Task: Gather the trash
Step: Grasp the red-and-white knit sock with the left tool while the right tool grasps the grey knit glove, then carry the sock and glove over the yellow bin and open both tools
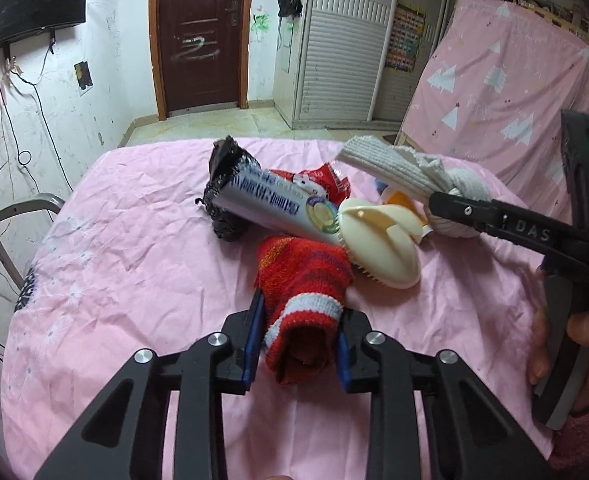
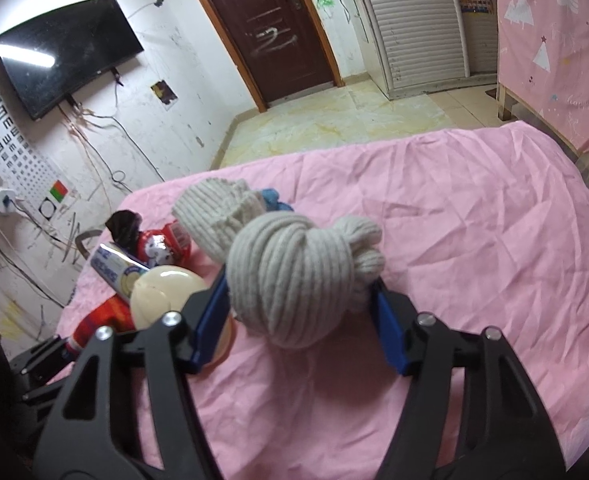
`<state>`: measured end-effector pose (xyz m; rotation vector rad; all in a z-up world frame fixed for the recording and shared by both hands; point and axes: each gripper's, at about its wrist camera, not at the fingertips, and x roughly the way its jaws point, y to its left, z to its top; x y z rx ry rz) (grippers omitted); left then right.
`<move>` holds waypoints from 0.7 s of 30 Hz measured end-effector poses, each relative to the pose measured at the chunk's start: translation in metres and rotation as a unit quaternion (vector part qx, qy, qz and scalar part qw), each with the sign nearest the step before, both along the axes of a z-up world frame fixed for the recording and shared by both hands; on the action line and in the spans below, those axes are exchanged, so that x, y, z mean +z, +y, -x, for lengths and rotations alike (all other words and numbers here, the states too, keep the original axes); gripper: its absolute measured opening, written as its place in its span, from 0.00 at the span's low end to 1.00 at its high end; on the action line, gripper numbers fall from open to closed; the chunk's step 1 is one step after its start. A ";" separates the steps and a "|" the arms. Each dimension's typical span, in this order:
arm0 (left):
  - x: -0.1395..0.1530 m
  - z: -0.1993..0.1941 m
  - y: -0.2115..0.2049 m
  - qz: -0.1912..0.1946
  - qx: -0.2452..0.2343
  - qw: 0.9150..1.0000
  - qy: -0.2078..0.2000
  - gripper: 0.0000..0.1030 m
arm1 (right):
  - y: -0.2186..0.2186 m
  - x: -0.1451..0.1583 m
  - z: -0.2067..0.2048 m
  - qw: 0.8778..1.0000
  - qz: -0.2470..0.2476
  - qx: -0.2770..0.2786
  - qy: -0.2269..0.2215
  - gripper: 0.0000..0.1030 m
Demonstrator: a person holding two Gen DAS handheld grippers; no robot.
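Our left gripper (image 1: 300,330) has its fingers pinched on the red sock (image 1: 302,300), whose long axis runs straight ahead from them. Our right gripper (image 2: 300,308) has its fingers around the grey sock ball (image 2: 294,280), blue pads touching its sides. Beyond the left fingers lie a brush (image 1: 378,248) and tube (image 1: 270,208), its print blurred. "DAS" marks the right gripper's finger.
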<state>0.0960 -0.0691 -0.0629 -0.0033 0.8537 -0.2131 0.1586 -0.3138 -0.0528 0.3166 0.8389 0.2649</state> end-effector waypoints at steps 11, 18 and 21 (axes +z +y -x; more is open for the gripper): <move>0.042 0.040 0.011 0.010 0.013 0.999 -0.047 0.20 | -0.025 0.029 0.040 0.998 -0.029 -0.024 -0.042 0.61; 0.066 0.065 -0.007 0.007 0.000 0.997 -0.073 0.20 | -0.049 0.044 0.067 0.996 -0.038 -0.047 -0.065 0.61; 0.075 0.071 -0.020 0.008 -0.010 0.997 -0.080 0.20 | -0.061 0.049 0.078 0.995 -0.041 -0.057 -0.074 0.61</move>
